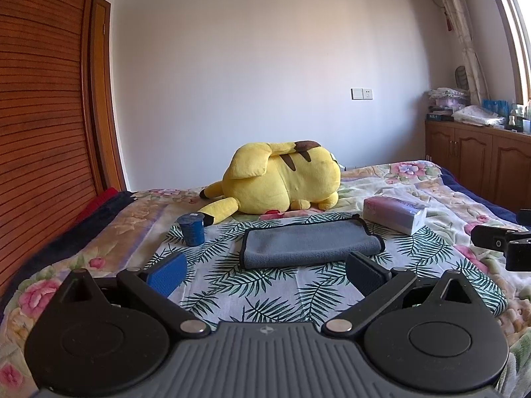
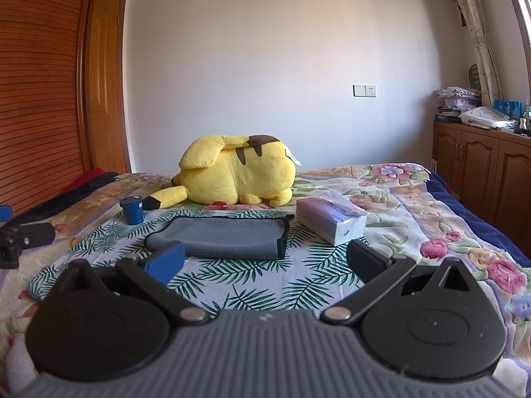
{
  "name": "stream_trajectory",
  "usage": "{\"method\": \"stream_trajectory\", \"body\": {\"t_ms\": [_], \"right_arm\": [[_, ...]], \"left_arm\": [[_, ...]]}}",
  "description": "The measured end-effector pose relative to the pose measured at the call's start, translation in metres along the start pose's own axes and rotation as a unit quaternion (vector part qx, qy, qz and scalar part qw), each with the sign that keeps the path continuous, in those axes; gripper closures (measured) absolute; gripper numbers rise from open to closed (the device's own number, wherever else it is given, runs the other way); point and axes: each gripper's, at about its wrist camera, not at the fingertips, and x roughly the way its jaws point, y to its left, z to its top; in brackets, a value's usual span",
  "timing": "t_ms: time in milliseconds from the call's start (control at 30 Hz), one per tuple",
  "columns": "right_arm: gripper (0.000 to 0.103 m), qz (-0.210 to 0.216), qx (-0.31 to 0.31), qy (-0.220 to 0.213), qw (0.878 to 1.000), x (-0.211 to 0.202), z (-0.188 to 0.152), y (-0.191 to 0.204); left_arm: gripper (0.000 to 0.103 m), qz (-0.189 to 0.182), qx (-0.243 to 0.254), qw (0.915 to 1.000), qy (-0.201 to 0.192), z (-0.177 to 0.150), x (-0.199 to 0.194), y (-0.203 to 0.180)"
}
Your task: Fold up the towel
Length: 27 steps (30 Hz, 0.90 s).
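Towel, grey with dark edging, lies folded flat on a leaf-print cloth spread over the floral bed cover. Left gripper hovers near its front edge, jaws spread wide, holding nothing. Right gripper is likewise wide open and empty. A blue cup stands left of the towel, a tissue pack right, and a yellow plush toy behind.

Plain white wall with outlet plate; slatted wooden wardrobe left; wood cabinets right; daylight through curtained window.
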Motion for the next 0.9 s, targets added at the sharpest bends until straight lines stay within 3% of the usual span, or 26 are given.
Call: {"method": "stream_trajectory", "body": {"t_ms": [900], "right_arm": [[0.0,0.0,0.0,0.0,1.0,-0.0001,-0.0004,0.0005]], "left_arm": [[0.0,0.002,0.005,1.0,-0.001,-0.0012,0.001,-0.0005]]}}
